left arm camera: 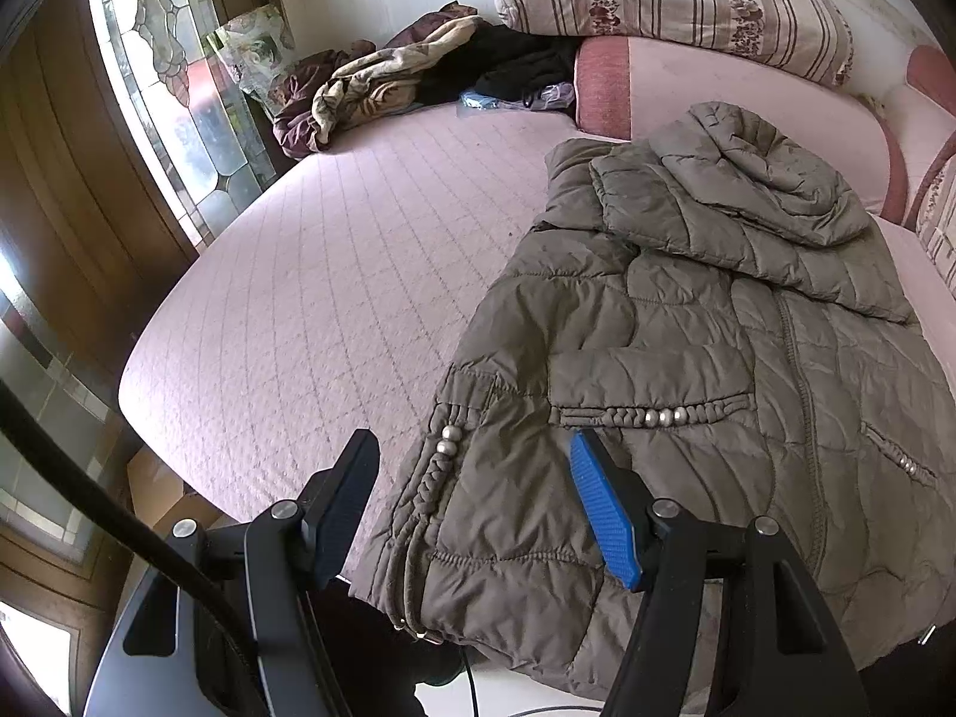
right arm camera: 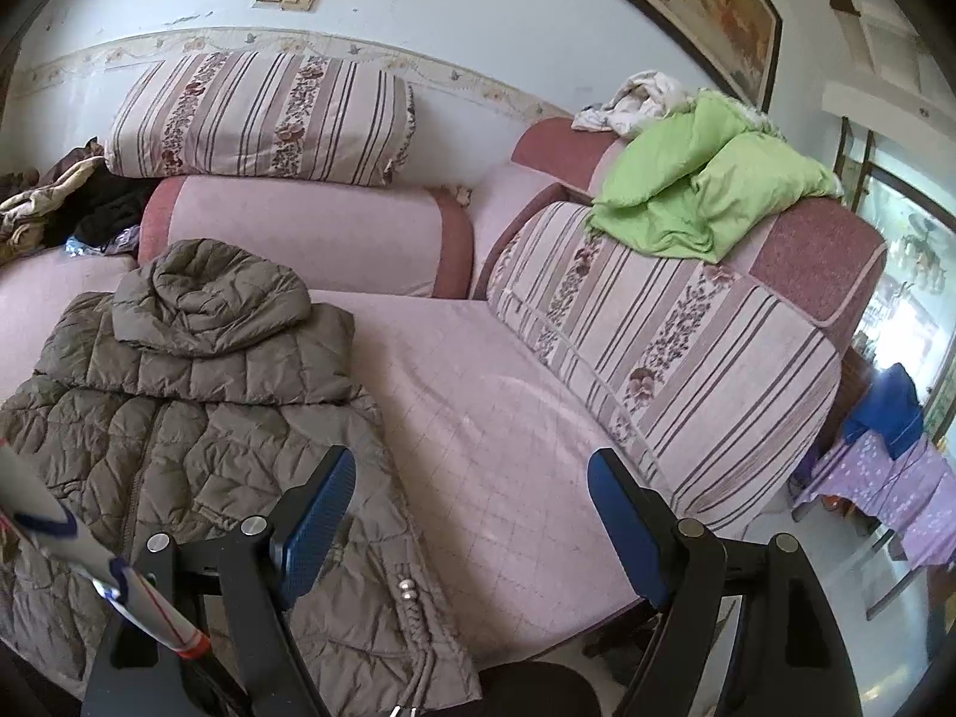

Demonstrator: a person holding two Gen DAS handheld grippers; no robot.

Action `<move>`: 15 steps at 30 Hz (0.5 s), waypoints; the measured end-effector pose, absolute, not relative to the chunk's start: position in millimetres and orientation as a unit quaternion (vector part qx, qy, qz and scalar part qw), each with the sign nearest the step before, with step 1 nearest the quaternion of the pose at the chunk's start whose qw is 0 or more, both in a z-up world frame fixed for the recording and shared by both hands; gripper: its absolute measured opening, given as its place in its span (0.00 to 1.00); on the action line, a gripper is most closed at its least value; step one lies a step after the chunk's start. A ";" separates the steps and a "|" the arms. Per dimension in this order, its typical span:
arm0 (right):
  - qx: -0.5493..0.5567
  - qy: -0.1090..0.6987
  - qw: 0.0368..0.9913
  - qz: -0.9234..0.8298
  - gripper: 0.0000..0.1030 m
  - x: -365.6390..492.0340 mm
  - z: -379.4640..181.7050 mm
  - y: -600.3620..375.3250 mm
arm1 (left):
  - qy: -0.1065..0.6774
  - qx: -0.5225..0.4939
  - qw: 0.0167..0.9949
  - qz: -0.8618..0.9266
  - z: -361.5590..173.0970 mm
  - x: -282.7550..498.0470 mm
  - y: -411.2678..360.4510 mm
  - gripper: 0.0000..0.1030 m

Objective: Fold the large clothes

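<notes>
A brown quilted puffer jacket [left arm camera: 687, 358] lies front up on the pink quilted sofa seat [left arm camera: 310, 275], sleeves folded in and the hood folded down over the chest. My left gripper [left arm camera: 478, 466] is open and empty above the jacket's lower left hem, near the beaded pocket. In the right wrist view the jacket [right arm camera: 197, 418] lies at the left. My right gripper [right arm camera: 472, 478] is open and empty above the jacket's right edge and the bare seat [right arm camera: 508, 418].
A pile of dark and tan clothes [left arm camera: 418, 71] lies at the far end of the seat. Striped cushions [right arm camera: 263, 113] and a bolster [right arm camera: 299, 233] line the back. A green garment [right arm camera: 699, 191] lies on the right armrest [right arm camera: 687, 346]. A glass door [left arm camera: 173, 89] stands at the left.
</notes>
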State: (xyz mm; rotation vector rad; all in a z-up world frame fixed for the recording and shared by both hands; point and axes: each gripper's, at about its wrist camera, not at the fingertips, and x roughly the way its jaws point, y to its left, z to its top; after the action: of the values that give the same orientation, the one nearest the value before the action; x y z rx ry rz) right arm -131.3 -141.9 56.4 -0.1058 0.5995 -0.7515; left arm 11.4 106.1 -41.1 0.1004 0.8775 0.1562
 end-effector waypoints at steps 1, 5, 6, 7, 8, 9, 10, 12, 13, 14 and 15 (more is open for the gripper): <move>-0.048 0.291 0.886 -0.357 0.81 -130.7 55.6 -142.2 | 0.425 0.048 0.901 0.076 -41.6 11.7 107.1 0.64; -0.044 0.297 0.888 -0.348 0.81 -127.3 52.0 -140.9 | 0.429 0.045 0.899 0.078 -44.6 13.9 112.0 0.64; -0.045 0.299 0.888 -0.347 0.81 -126.2 50.8 -140.2 | 0.430 0.044 0.898 0.078 -45.6 15.0 113.2 0.64; -0.045 0.300 0.888 -0.345 0.82 -124.9 49.5 -140.2 | 0.433 0.044 0.897 0.079 -47.4 16.8 114.7 0.64; -0.044 0.303 0.888 -0.342 0.83 -123.1 48.1 -142.0 | 0.435 0.044 0.896 0.080 -49.0 19.7 116.7 0.64; -0.041 0.306 0.889 -0.339 0.84 -120.9 45.9 -144.8 | 0.438 0.043 0.894 0.079 -51.0 22.5 118.6 0.64; -0.032 0.314 0.888 -0.334 0.85 -116.7 41.1 -152.9 | 0.442 0.041 0.893 0.079 -53.0 25.4 120.3 0.64; -0.008 0.338 0.884 -0.323 0.86 -108.0 28.6 -175.4 | 0.450 0.032 0.889 0.077 -57.8 33.5 129.0 0.64; 0.013 0.354 0.882 -0.311 0.86 -102.6 18.5 -192.6 | 0.453 0.025 0.888 0.073 -60.1 37.8 134.8 0.64; 0.032 0.369 0.879 -0.301 0.86 -98.8 9.2 -207.2 | 0.455 0.020 0.888 0.070 -61.5 40.5 138.3 0.64; 0.062 0.390 0.872 -0.288 0.86 -94.5 -5.4 -228.0 | 0.457 0.013 0.887 0.065 -63.7 44.5 143.6 0.64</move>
State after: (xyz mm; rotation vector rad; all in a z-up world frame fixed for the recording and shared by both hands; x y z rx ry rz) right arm -94.5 -228.0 -5.4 0.1297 0.8159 -0.6010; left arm 44.5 143.6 -63.7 0.0261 0.9502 0.1341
